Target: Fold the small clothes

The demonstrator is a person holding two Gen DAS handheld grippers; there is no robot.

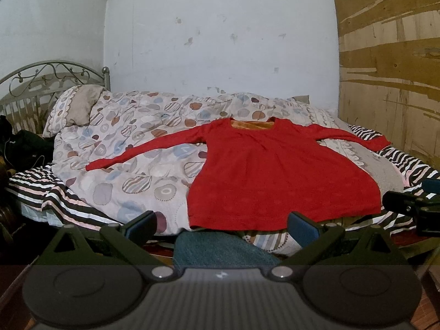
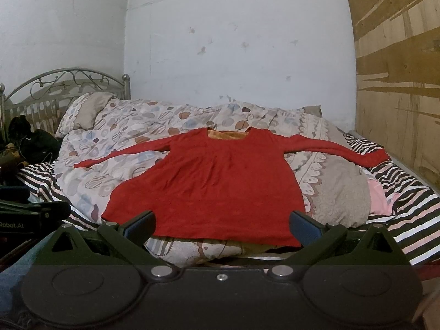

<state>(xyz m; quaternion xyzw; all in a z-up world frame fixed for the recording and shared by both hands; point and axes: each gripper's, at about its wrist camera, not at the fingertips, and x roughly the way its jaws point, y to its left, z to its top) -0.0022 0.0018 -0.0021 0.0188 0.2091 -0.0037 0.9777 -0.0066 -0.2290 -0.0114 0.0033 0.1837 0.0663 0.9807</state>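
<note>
A red long-sleeved top lies spread flat on the bed, front up, both sleeves stretched out sideways, orange lining showing at the neck. It also shows in the right wrist view. My left gripper is open and empty, held just short of the hem. My right gripper is open and empty, also at the hem; it shows at the right edge of the left wrist view.
A patterned quilt covers the bed over a black-and-white striped sheet. A pillow and metal headboard are at the left. Dark items lie far left. A wooden panel stands right.
</note>
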